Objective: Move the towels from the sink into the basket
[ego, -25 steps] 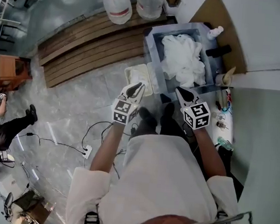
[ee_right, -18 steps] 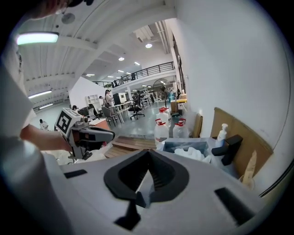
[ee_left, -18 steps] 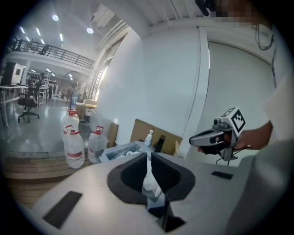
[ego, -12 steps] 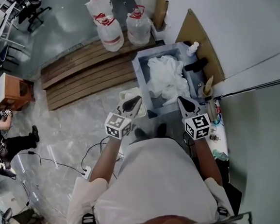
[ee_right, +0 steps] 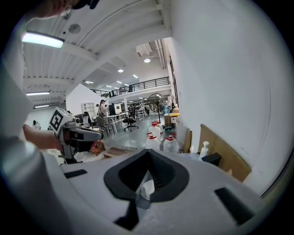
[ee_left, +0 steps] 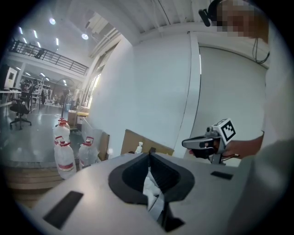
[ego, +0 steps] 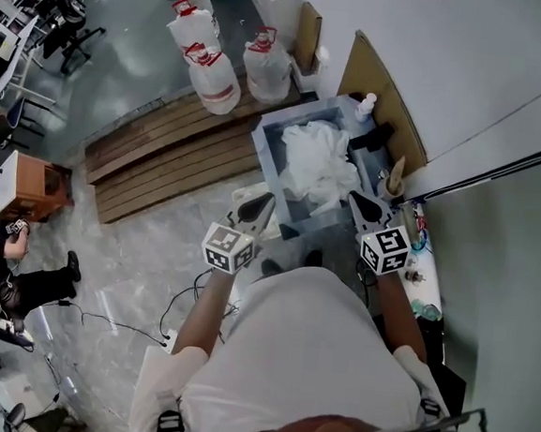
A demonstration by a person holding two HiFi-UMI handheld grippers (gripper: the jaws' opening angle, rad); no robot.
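Note:
White towels (ego: 317, 163) lie heaped in the grey sink (ego: 270, 135) against the wall. My left gripper (ego: 264, 199) hovers at the sink's near left corner, over a white basket (ego: 242, 198) on the floor, jaws shut and empty. My right gripper (ego: 354, 197) hangs at the near right corner, jaws together, holding nothing. In the left gripper view my left gripper (ee_left: 148, 153) points level past the sink, with the right gripper (ee_left: 186, 143) beside it. In the right gripper view my right gripper (ee_right: 148, 150) is shut, and the left gripper (ee_right: 98, 134) shows at left.
Two water jugs (ego: 204, 59) (ego: 268, 64) stand beyond the sink next to wooden planks (ego: 163, 159). A soap bottle (ego: 366, 104) and leaning cardboard (ego: 380, 88) are at the sink's back. Small items crowd the ledge (ego: 418, 235) at right. Cables (ego: 138, 326) trail on the floor.
Both grippers have risen and now sit at the sink's near corners. The left jaws, slightly apart before, have come together. The head view has swung to show more wall.

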